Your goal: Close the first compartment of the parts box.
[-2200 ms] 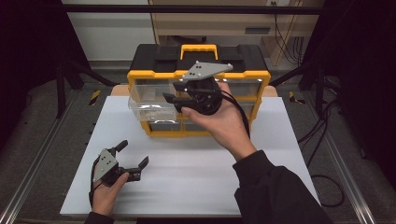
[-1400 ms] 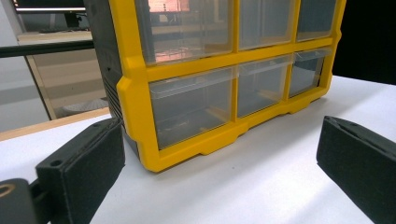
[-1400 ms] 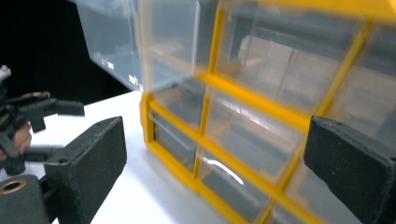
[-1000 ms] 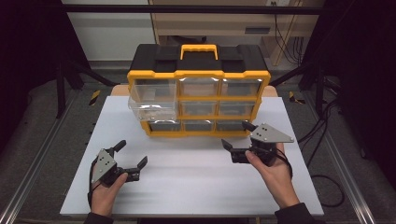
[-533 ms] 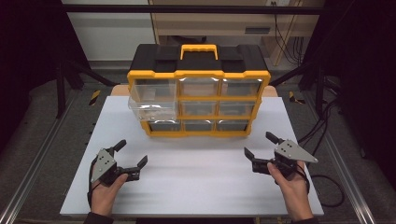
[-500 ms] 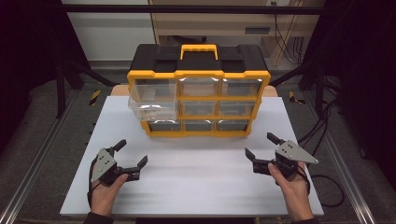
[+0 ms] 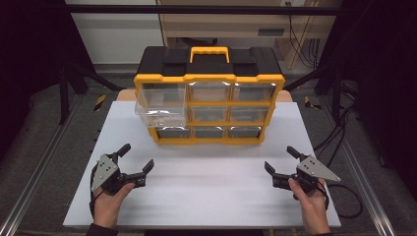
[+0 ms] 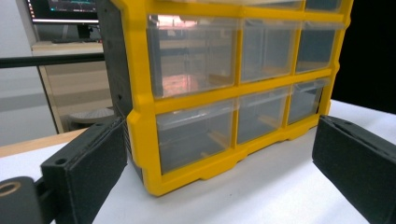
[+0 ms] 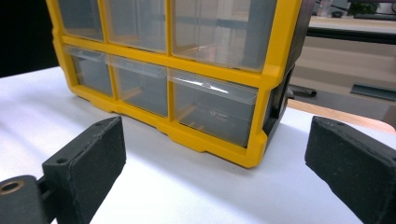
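Withdrawn from the drawer organizer (image 7: 209,96), the right gripper (image 7: 280,166) now rests near the white board's (image 7: 211,196) front edge, jaws apart; the left gripper (image 7: 135,161), likewise spread and empty, has not moved.

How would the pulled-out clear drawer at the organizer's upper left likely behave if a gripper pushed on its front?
The clear drawer juts from the yellow organizer, so it would probably slide inward. It looks like thin, empty plastic: likely light and a little flexible. The broad, flat-based organizer seems unlikely to tip, though it may skid on the smooth white table.
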Motion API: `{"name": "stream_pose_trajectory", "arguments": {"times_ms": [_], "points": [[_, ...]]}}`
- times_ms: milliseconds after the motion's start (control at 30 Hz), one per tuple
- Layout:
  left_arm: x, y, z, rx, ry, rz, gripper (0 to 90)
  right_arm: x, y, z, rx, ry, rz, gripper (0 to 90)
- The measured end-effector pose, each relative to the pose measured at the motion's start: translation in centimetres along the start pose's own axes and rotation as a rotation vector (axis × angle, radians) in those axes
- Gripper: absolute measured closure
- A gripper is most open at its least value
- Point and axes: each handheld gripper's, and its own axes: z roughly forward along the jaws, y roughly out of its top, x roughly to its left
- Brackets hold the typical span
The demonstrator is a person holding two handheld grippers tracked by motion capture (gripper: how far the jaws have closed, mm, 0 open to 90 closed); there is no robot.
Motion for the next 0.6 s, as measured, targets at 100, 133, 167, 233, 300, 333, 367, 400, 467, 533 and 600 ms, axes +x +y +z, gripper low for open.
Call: {"name": "stream_pose_trajectory", "arguments": {"times_ms": [100,133,167,233,300,333,367,400,467,533,600], "points": [[-0.3,0.5,0.0,-0.004,-0.004,-0.001,3.0,-0.1,-0.2,-0.2,-0.006,0.035,-0.009,7.3],[-0.3,0.6,-0.1,-0.006,-0.007,0.0,2.9,-0.2,-0.3,-0.1,-0.012,0.047,-0.013,7.2],[-0.5,0.8,-0.1,-0.009,-0.011,0.005,2.9,-0.1,-0.4,-0.2,-0.007,0.053,-0.012,7.1],[-0.8,1.3,-0.1,-0.014,-0.015,0.008,2.9,0.0,-0.6,-0.3,-0.022,0.068,-0.003,6.9],[-1.0,1.6,-0.1,-0.016,-0.017,0.002,3.0,0.0,-0.8,-0.4,-0.024,0.077,0.006,6.4],[-1.1,1.7,-0.1,-0.017,-0.021,-0.006,3.2,0.0,-0.9,-0.5,-0.021,0.08,0.004,5.8],[-1.4,1.9,-0.1,-0.016,-0.027,-0.008,3.4,0.1,-1.1,-0.5,-0.026,0.089,0.015,4.7],[-1.6,2.0,0.0,-0.012,-0.029,-0.009,3.3,0.1,-1.2,-0.6,-0.014,0.098,0.02,4.0],[-1.9,2.4,0.0,-0.003,-0.029,-0.007,3.5,0.3,-1.4,-0.6,-0.012,0.098,0.028,4.0],[-2.1,2.7,0.1,0.0,-0.026,-0.003,4.1,0.3,-1.5,-0.5,-0.015,0.097,0.035,3.8],[-2.4,3.2,0.1,-0.001,-0.026,-0.001,5.3,0.4,-1.5,-0.5,-0.006,0.095,0.026,4.0]]}}
